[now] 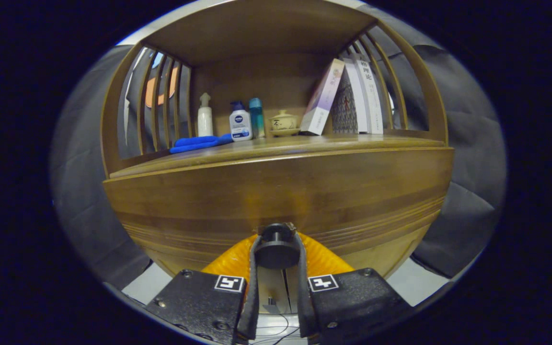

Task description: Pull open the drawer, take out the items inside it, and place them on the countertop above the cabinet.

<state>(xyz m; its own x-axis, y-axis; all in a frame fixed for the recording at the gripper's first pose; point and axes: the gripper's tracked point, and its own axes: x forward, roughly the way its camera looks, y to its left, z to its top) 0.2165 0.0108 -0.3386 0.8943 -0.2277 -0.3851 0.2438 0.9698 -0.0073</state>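
The gripper (276,244) is pinching the dark round knob (276,249) of the drawer (276,191), both fingers pressing its sides. Nothing is standing between fingers and drawer front. On the countertop (304,143) above, far back, are sitting three bottles (240,120), one lidded cup (283,122) and a blue cloth (199,142) at left; three books (352,98) are leaning at right.

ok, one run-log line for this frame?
phase: drawer pull | gripper: shut on drawer knob | drawer front: at the fingers | countertop: bottles, cloth, books
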